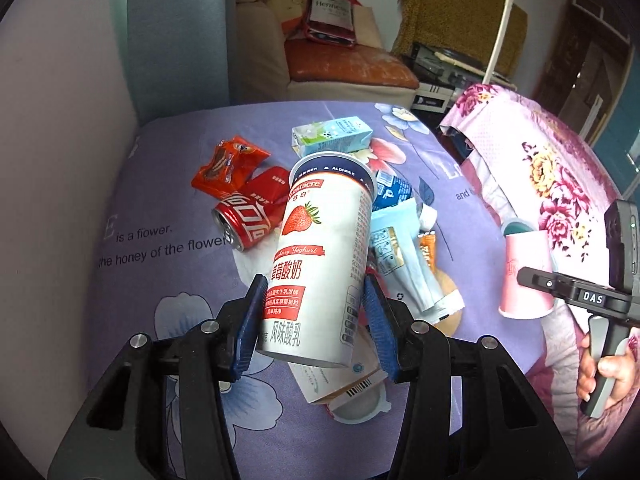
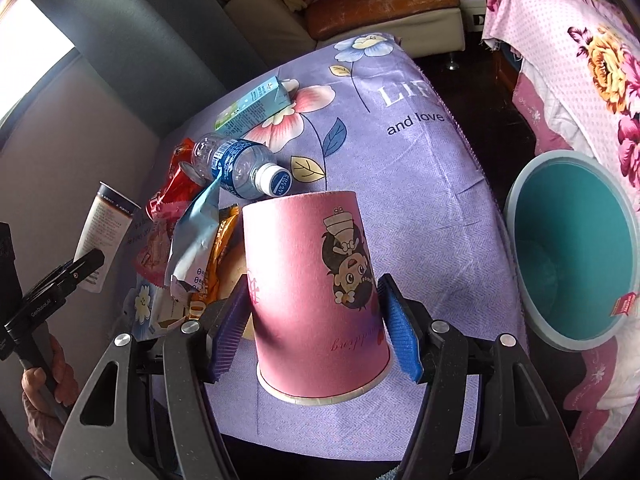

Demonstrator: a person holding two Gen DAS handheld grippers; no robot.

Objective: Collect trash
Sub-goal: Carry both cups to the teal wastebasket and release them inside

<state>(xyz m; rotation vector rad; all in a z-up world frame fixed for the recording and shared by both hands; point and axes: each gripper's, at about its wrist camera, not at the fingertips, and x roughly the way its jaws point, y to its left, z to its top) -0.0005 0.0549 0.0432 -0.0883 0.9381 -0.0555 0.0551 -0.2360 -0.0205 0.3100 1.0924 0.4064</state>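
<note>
The left gripper (image 1: 314, 312) clamps a white strawberry yoghurt cup (image 1: 324, 256) between its 2 blue pads, holding it tilted above the purple floral cloth (image 1: 168, 280). In the left wrist view, a red cola can (image 1: 244, 220) lies on its side at 10 o'clock from the cup, with orange snack wrappers (image 1: 228, 166) beyond it. A milk carton (image 1: 332, 136) lies at 12 o'clock. Pale blue sachets (image 1: 404, 256) lie at 3 o'clock.

The right gripper (image 2: 316, 320) grips an upside-down pink paper cup (image 2: 312, 276), rim toward the camera. In the right wrist view, a clear water bottle (image 2: 236, 164) lies at 11 o'clock from the paper cup. A teal bin (image 2: 576, 256) sits at 3 o'clock, mouth open toward the camera, beside a pink floral cover (image 2: 580, 60).
</note>
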